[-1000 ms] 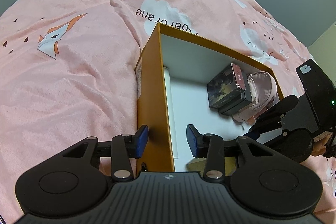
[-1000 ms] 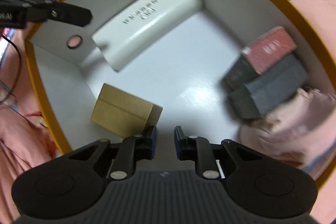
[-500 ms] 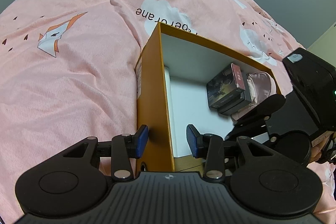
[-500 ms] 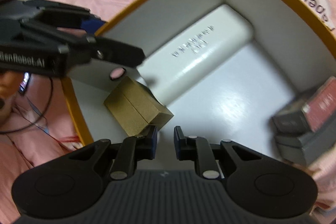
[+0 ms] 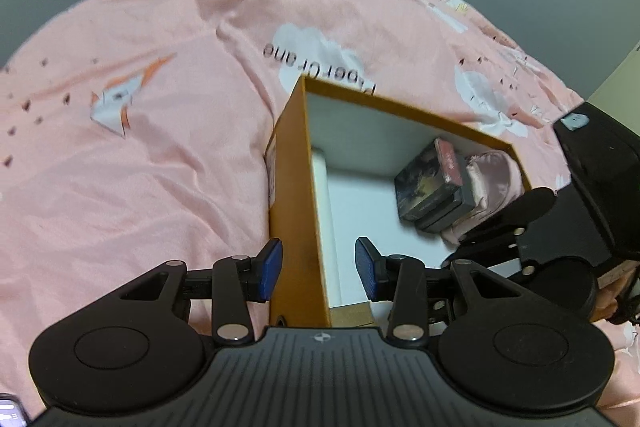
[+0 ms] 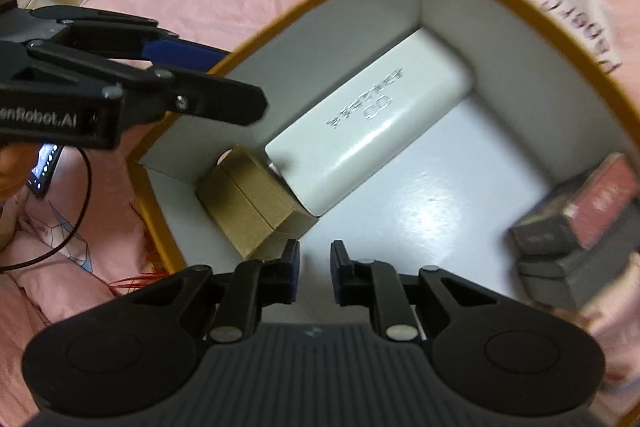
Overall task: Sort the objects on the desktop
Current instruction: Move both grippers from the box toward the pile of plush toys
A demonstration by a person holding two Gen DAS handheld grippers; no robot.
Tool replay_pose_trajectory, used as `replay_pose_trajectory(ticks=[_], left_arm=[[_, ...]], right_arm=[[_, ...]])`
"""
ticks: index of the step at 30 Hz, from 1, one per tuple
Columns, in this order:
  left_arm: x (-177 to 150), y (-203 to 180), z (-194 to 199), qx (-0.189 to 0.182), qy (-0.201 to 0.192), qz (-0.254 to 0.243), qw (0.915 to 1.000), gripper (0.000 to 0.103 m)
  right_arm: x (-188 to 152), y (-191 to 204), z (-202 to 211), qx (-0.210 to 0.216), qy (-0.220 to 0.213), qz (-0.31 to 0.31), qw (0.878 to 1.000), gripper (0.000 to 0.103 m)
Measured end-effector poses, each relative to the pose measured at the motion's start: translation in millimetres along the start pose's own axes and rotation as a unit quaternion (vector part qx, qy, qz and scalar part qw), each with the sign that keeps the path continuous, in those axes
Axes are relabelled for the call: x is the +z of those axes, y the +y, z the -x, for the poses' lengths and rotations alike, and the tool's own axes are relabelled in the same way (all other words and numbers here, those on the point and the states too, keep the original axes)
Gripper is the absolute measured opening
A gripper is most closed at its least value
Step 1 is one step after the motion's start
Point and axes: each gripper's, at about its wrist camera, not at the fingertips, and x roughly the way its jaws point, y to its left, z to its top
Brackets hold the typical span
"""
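Orange box (image 5: 298, 211) on pink bedding, wall straddled by half-open left gripper (image 5: 318, 269); kraft carton (image 6: 250, 203), white case (image 6: 372, 125), dark boxes (image 6: 580, 227) inside; right gripper (image 6: 314, 273) nearly closed, empty; risk: sideways tug tips box.

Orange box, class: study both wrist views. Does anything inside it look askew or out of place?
Yes. In the orange box, the white case lies along one wall, and the small tan box sits skewed in the corner, touching its end. The dark boxes lean against a pink pouch.
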Motion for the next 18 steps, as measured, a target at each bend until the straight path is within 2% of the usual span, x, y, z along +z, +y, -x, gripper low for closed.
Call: replay_pose_trajectory(ticks=[6, 12, 14, 18], left_arm=[[-8.9, -20.3, 37.7, 0.002, -0.032, -0.044, 0.9985, 0.045], [-39.7, -31.1, 66.8, 0.0, -0.031, -0.078, 0.9965, 0.045], [-53.2, -33.2, 70.3, -0.003, -0.019, -0.085, 0.9962, 0.045], [-78.2, -35.6, 64.8, -0.001, 0.013, -0.1, 0.9949, 0.045]], right_arm=[[-27.9, 27.5, 45.6, -0.044, -0.1, -0.023, 0.994, 0.03], [-77.0, 73.5, 81.0, -0.081, -0.2, -0.071, 0.974, 0.032], [-97.5, 88.5, 88.4, -0.101, -0.216, -0.082, 0.968, 0.032], [-129.5, 119.8, 75.6, -0.132, -0.222, -0.103, 0.961, 0.032]])
